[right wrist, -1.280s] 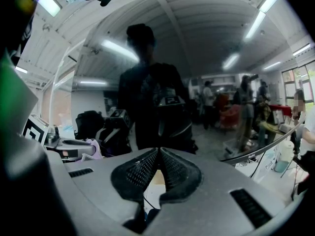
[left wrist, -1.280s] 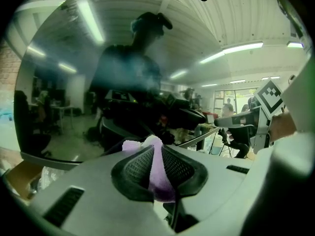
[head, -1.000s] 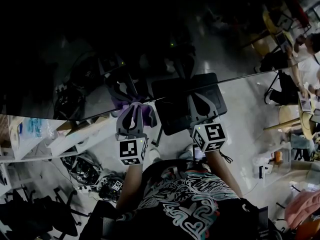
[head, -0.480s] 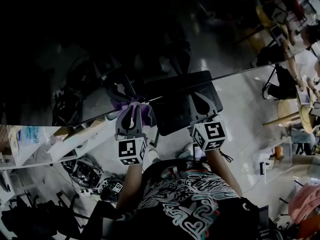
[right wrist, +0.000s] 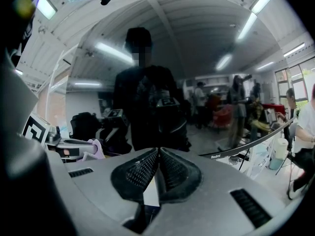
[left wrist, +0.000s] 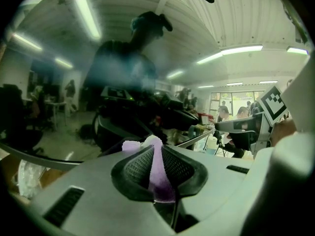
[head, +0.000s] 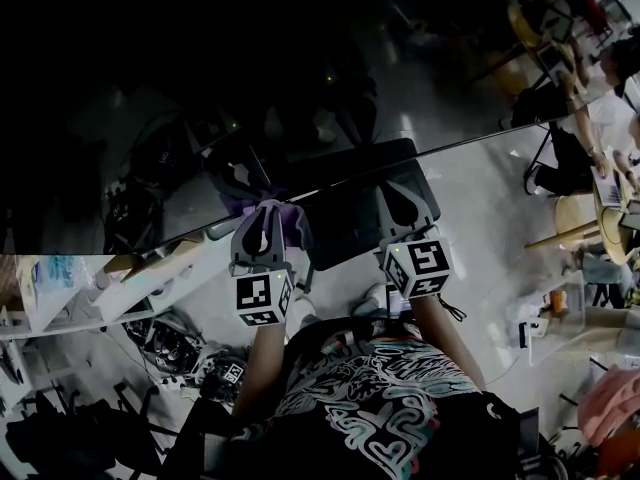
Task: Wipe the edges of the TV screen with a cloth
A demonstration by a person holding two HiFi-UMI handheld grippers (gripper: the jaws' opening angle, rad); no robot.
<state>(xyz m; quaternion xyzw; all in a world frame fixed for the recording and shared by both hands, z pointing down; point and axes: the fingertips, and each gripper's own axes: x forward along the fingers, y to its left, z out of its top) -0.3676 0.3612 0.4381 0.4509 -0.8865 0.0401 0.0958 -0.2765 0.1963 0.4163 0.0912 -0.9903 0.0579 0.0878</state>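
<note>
Left gripper view: purple cloth (left wrist: 156, 173) is held clamped in the left gripper (left wrist: 155, 149) at the TV screen (left wrist: 74, 58) edge. Right gripper (right wrist: 158, 154) is closed on nothing. Edge wiping is judged under way; a steady stroke along the edge is required.

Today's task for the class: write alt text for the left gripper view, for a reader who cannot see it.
The left gripper is shut on a purple cloth, whose tuft pokes out past the jaw tips, close to the edge of a glossy dark TV screen. The screen mirrors a room with ceiling strip lights and the dim figure of a person.
</note>
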